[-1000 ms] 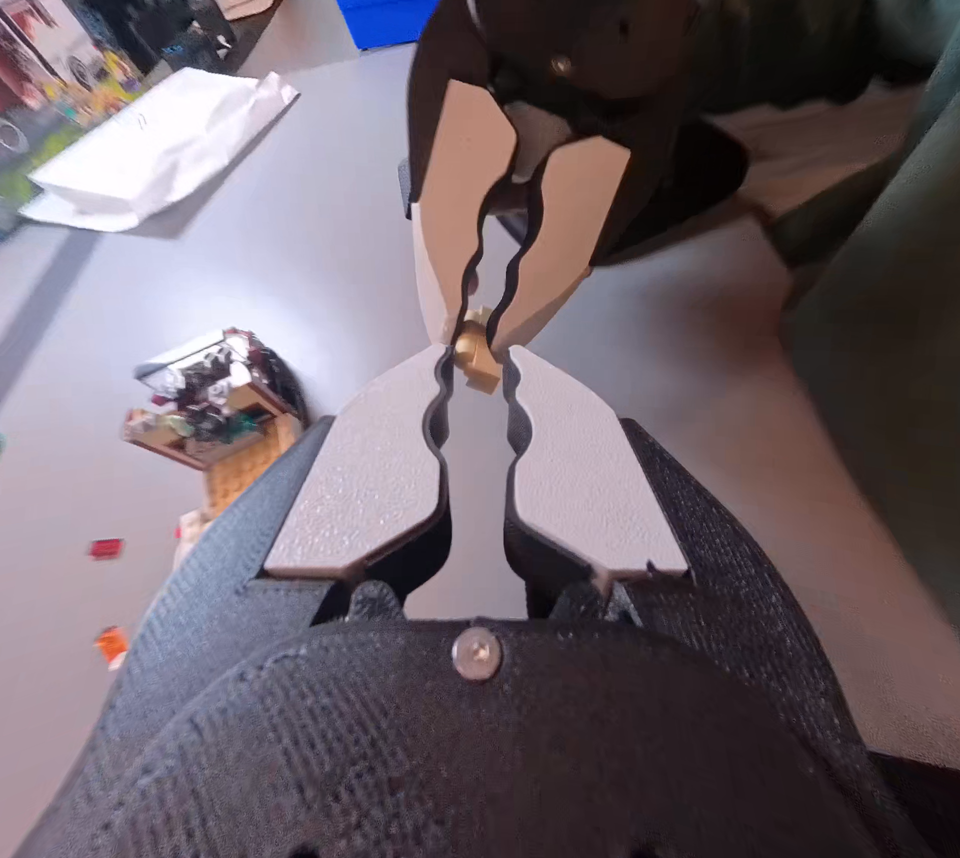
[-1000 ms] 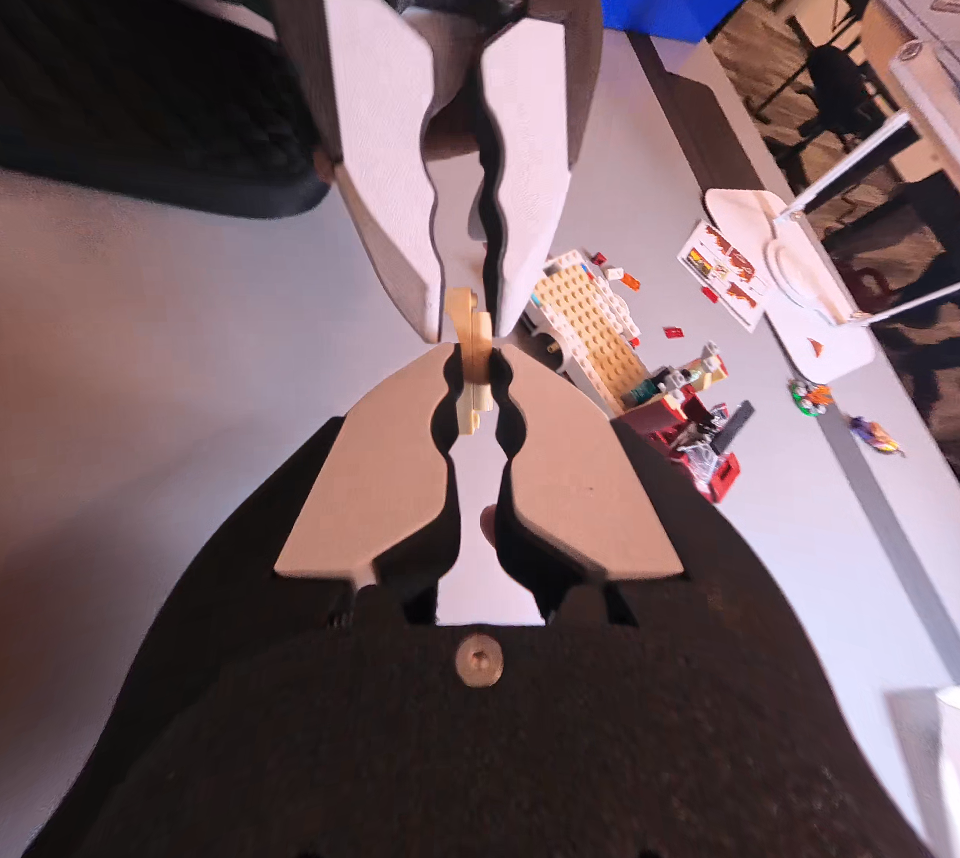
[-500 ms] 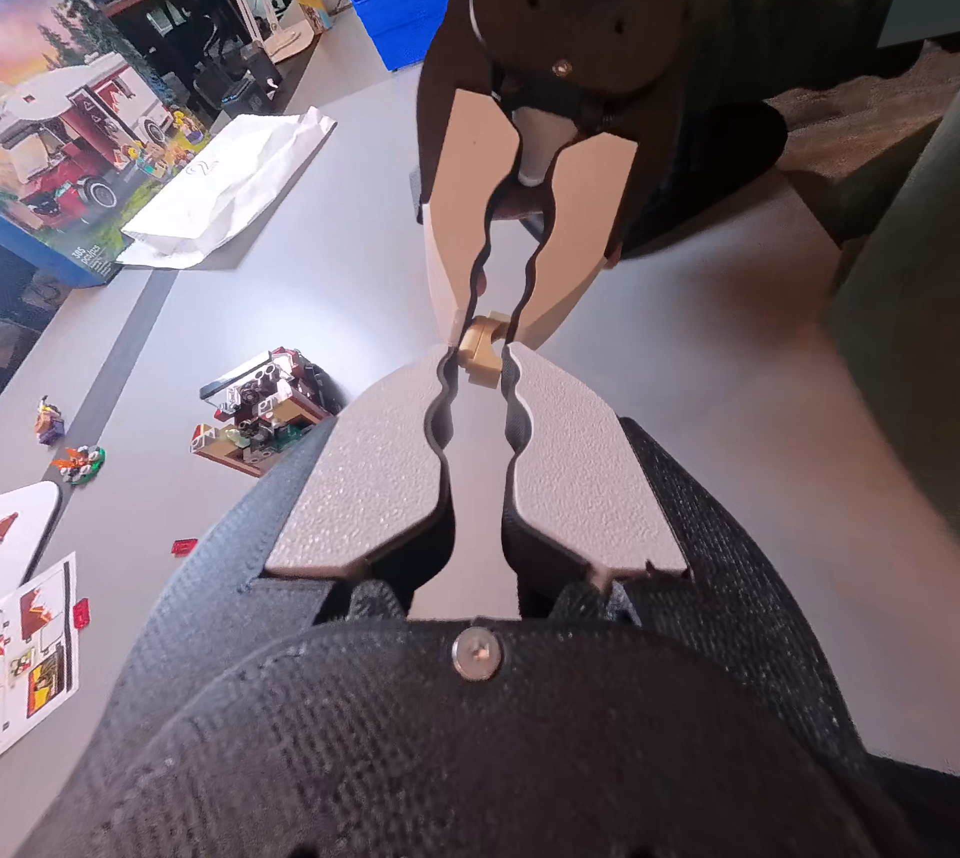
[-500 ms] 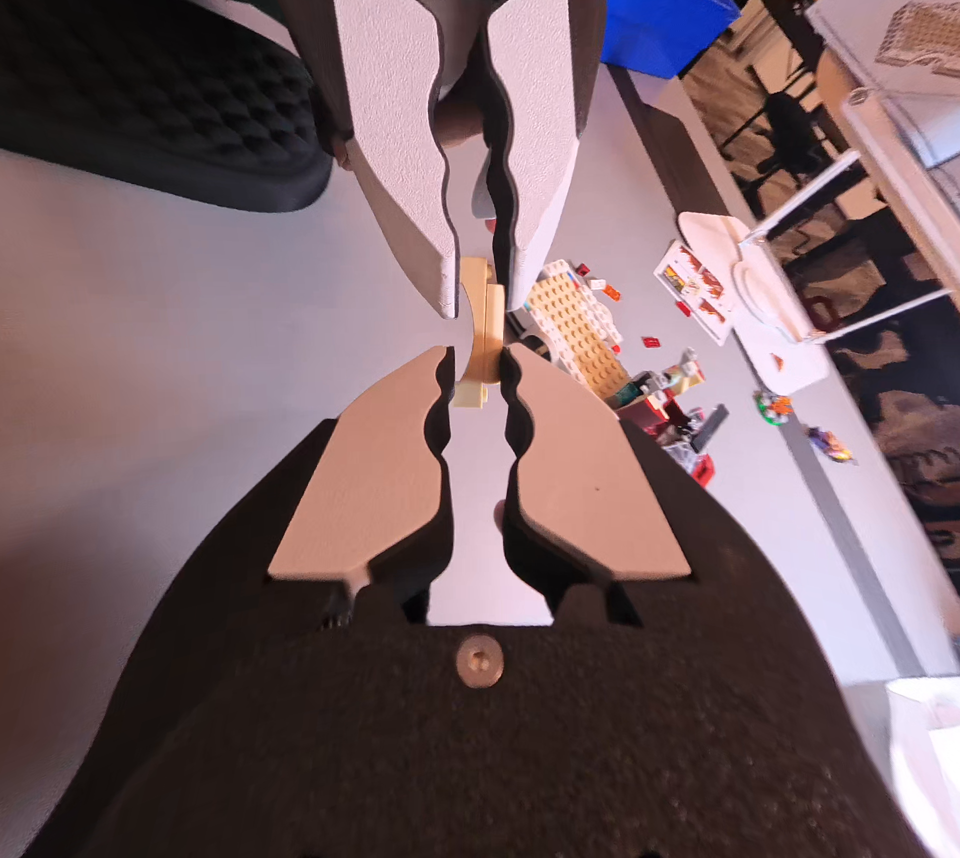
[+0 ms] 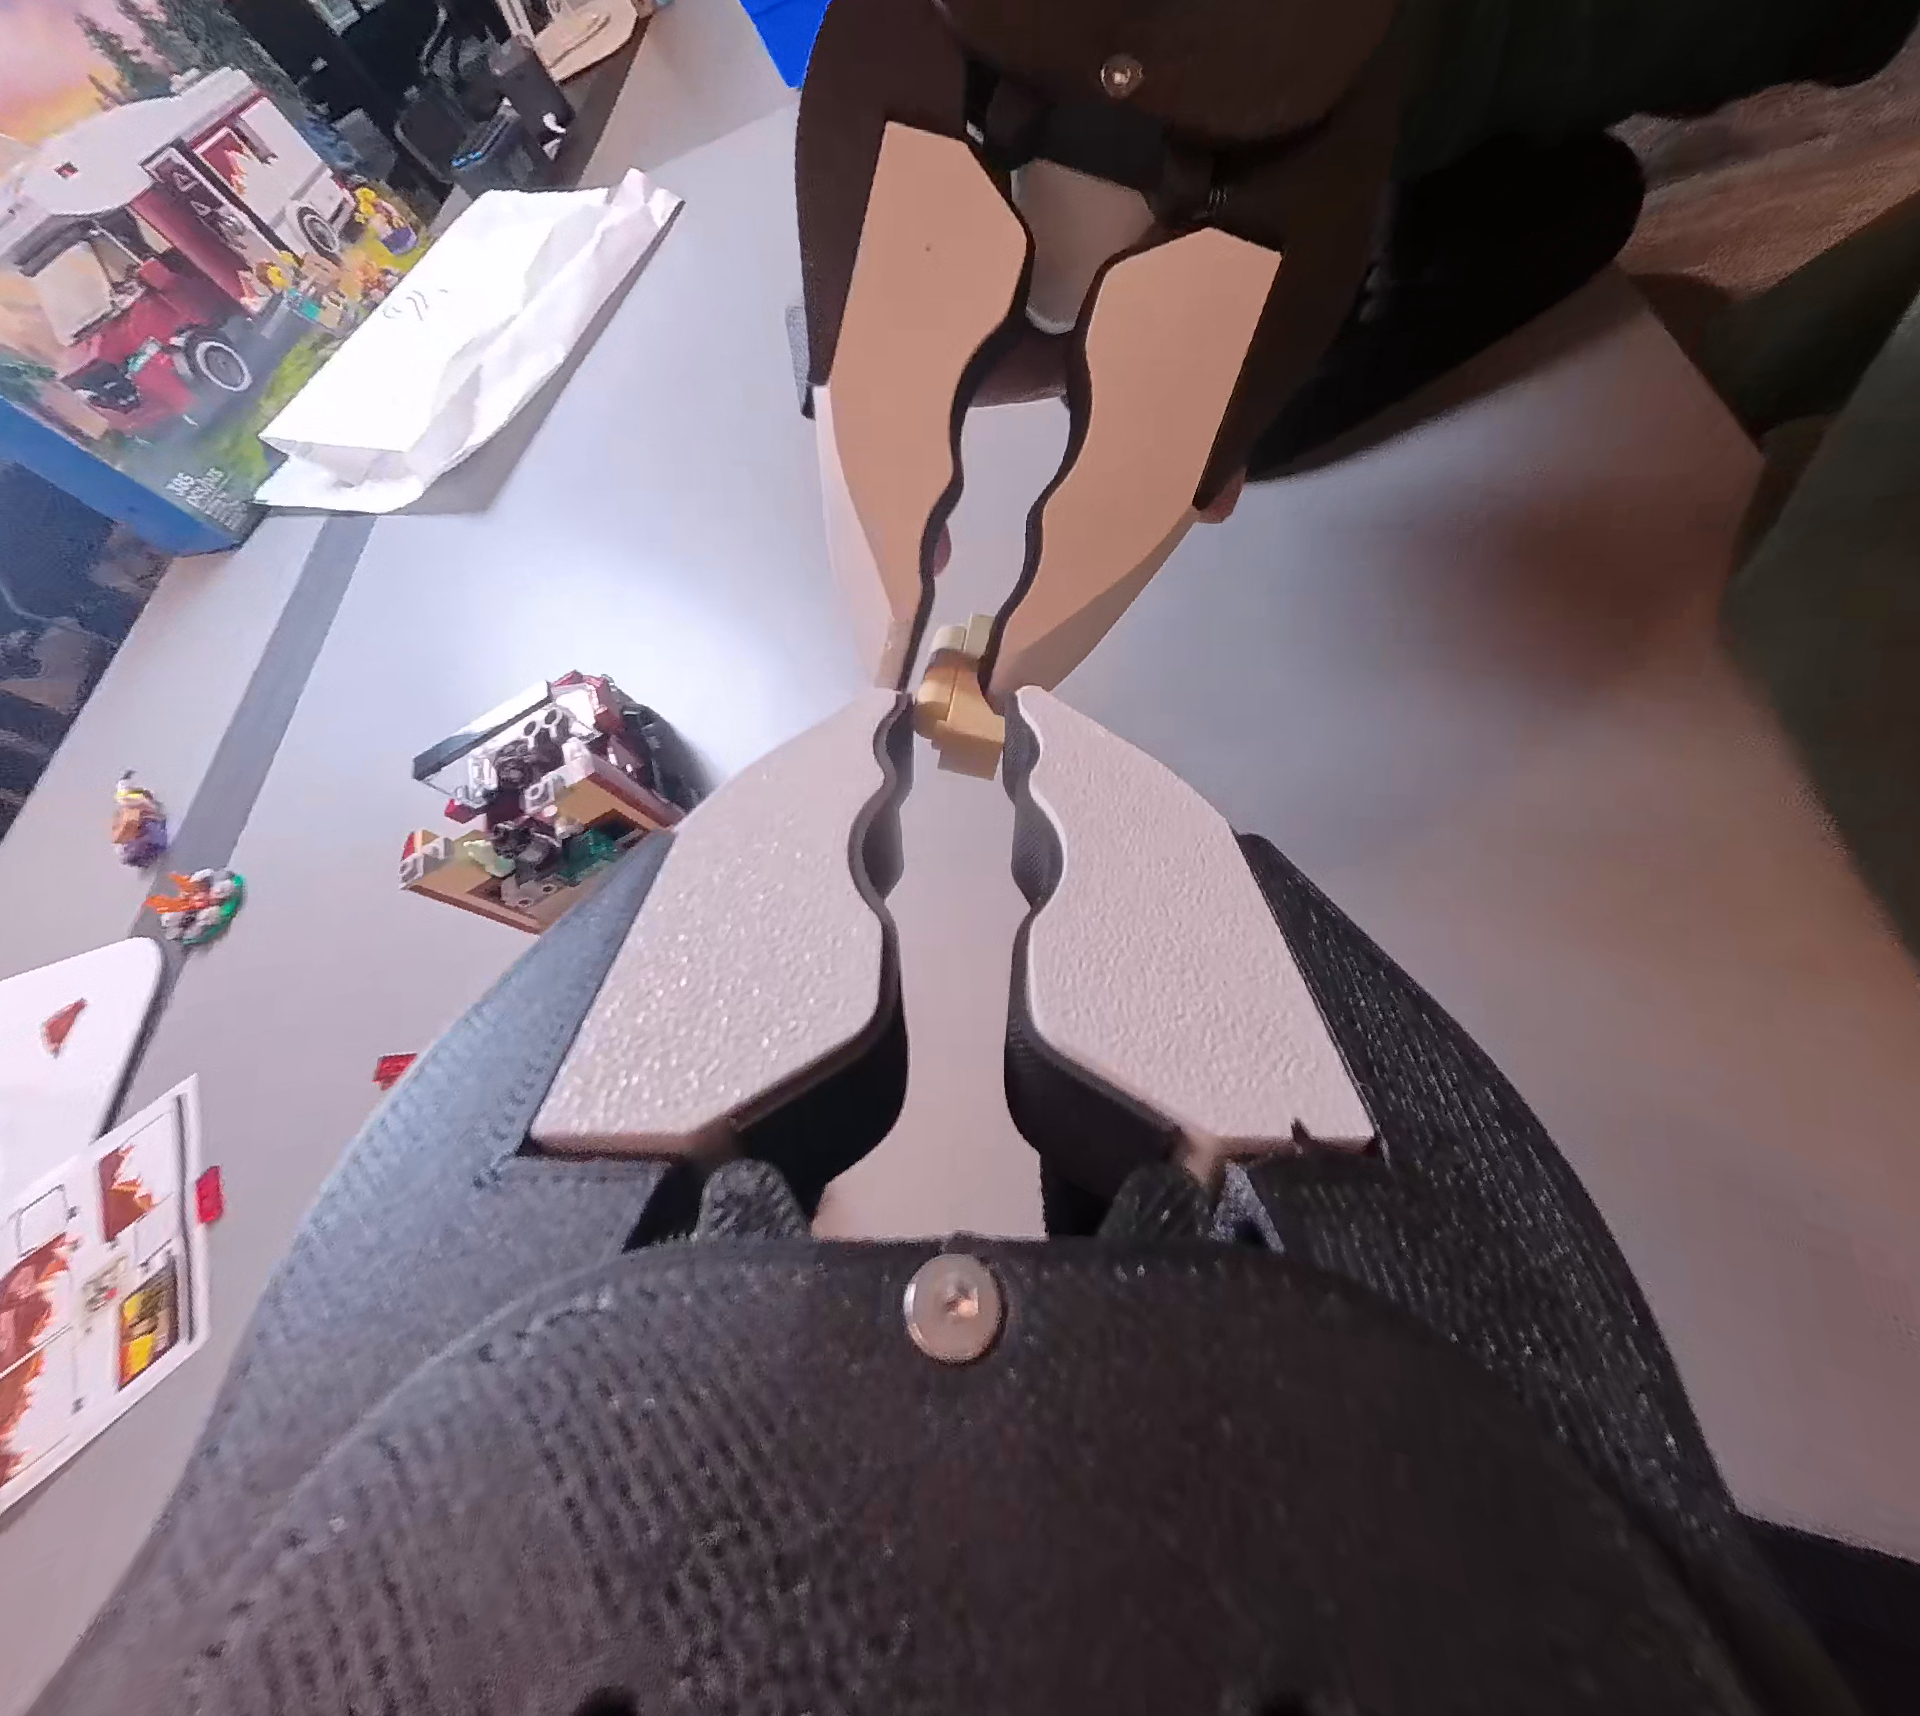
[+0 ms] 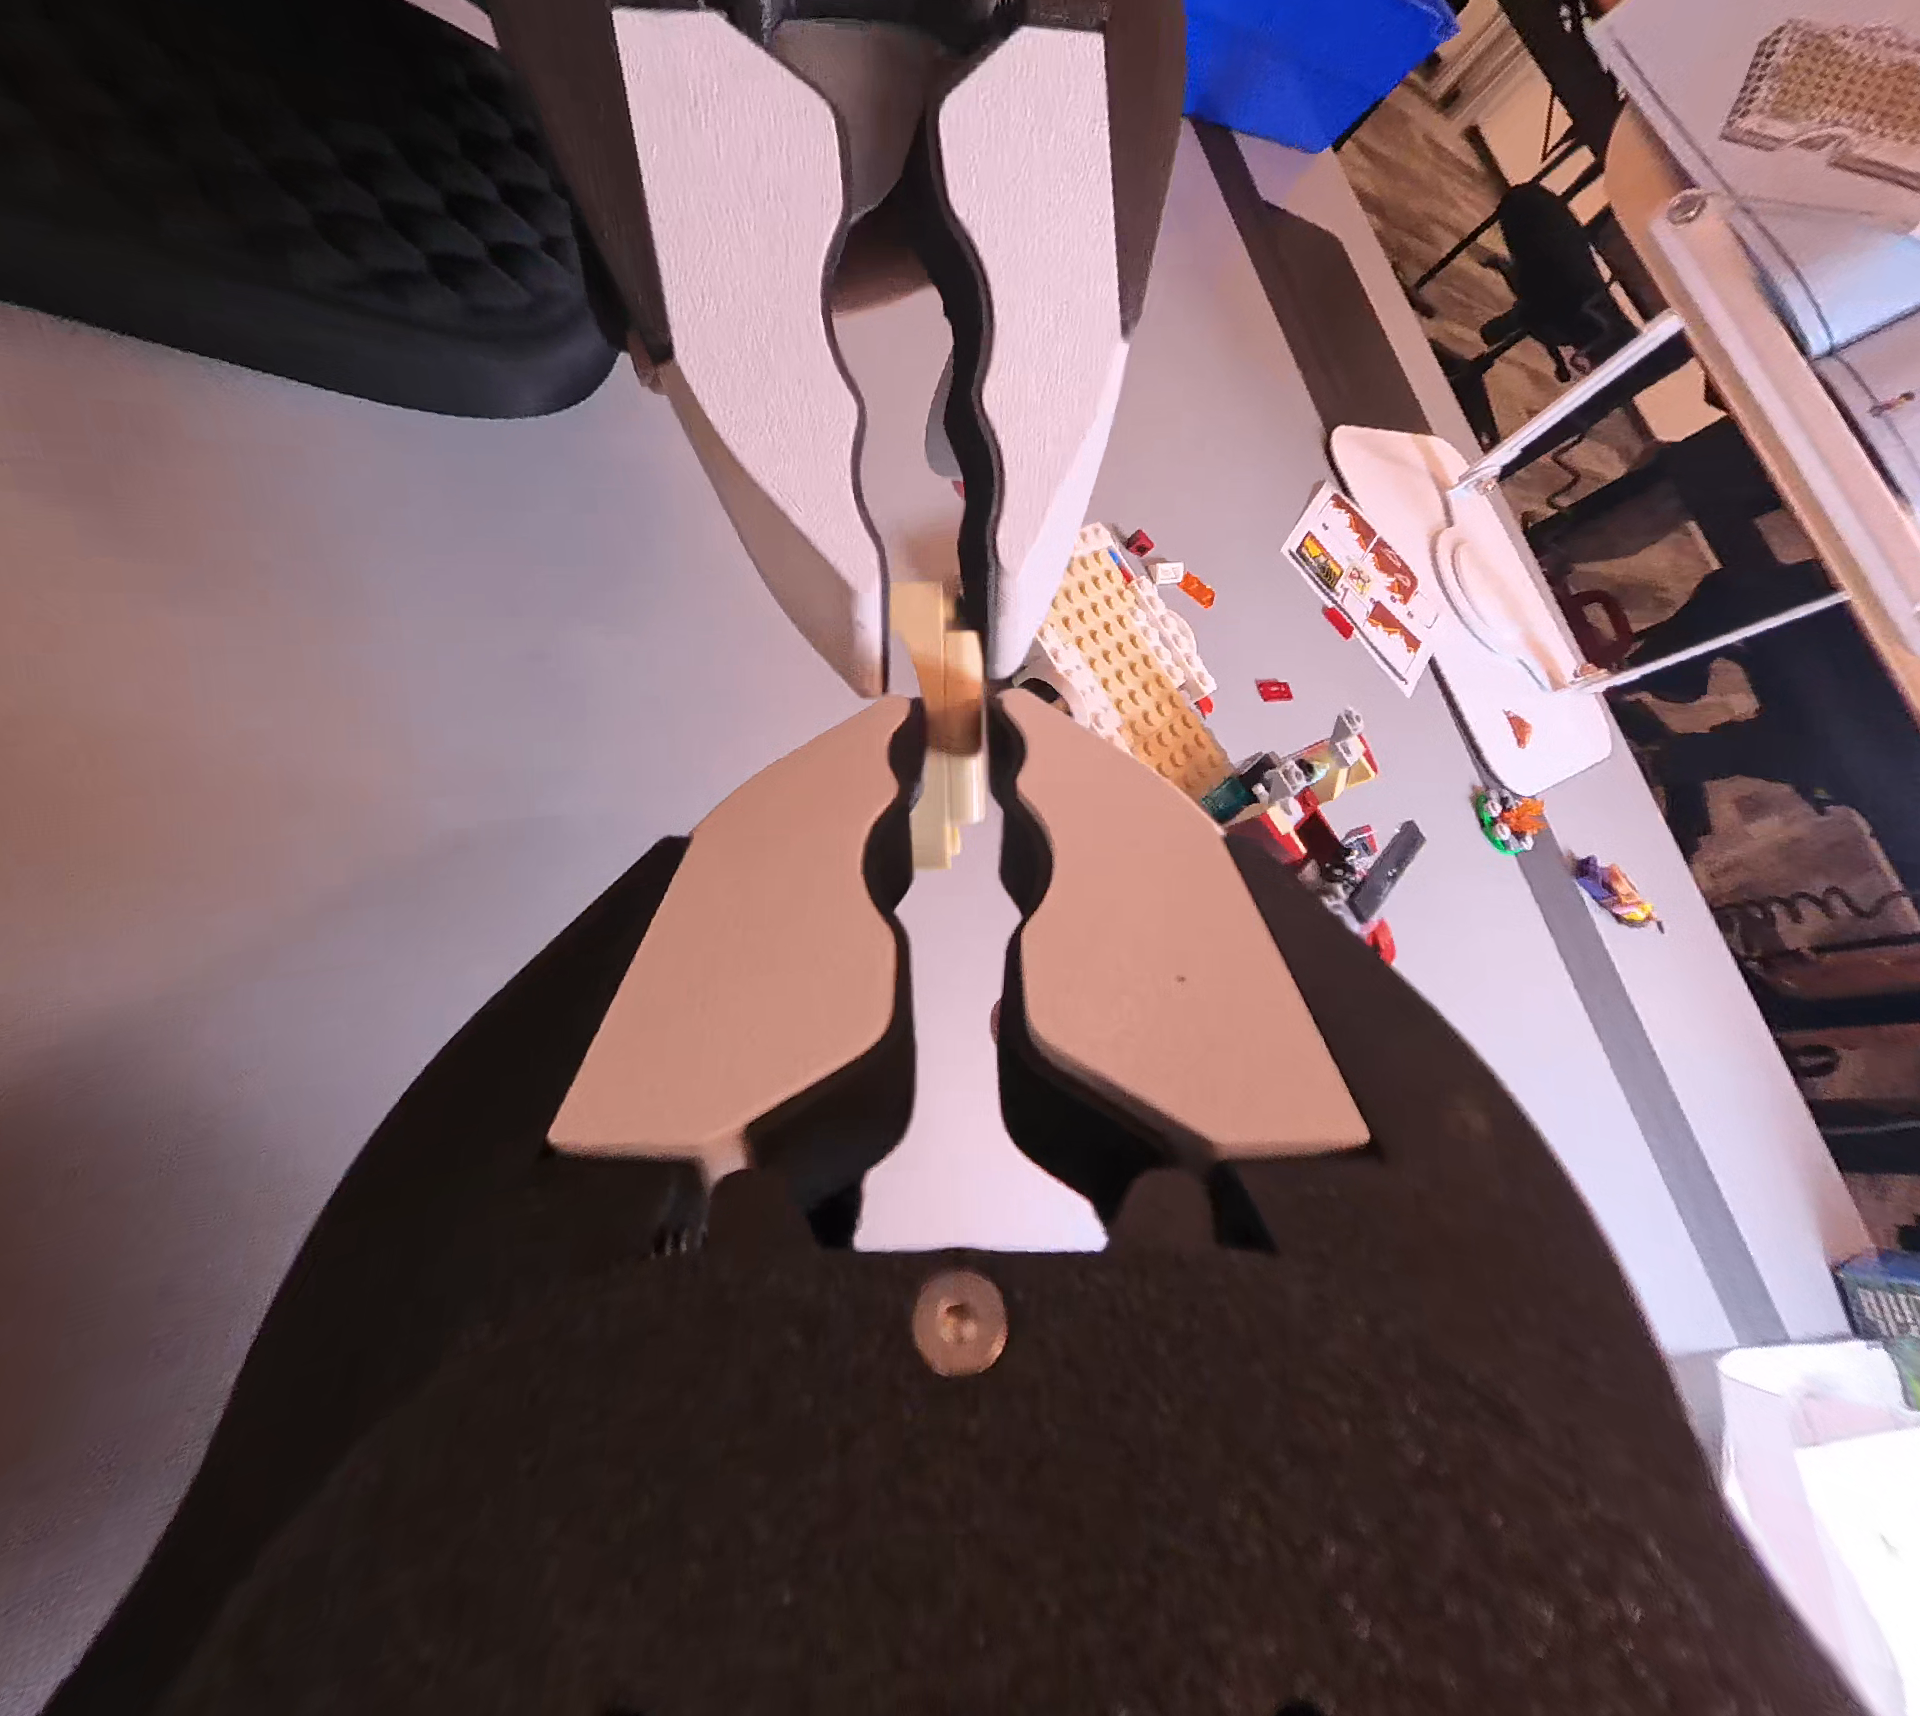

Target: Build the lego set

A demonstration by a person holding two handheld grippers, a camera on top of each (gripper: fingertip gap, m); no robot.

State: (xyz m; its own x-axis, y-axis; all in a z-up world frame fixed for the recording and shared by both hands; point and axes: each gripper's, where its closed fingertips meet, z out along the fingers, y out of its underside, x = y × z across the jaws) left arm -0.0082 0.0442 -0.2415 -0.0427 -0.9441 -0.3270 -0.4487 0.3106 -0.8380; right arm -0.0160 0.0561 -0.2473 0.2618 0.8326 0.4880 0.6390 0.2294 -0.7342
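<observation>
Here, the small tan lego piece (image 5: 961, 698) sat in mid-air above the grey table (image 5: 665, 544), pinched from both ends. We held our left gripper (image 5: 958, 721) clamped on its near end and our right gripper (image 6: 951, 757) clamped on the other end, tips almost meeting over the piece. It looked like two tan parts being pressed together, though the joint was mostly hidden by the fingertips, so we could not tell if they were fully seated.

To do this step well, we judged that both grippers should stay square to each other and push straight along one line, since any twist could pop the small parts out sideways. Neither grip should loosen until the joint is checked.

Beyond the tan piece, toward the far side of the table, lay the partly built model (image 5: 540, 799), a tan studded plate (image 6: 1132, 679), loose red bits (image 6: 1273, 690) and the instruction sheet (image 6: 1361, 591).
</observation>
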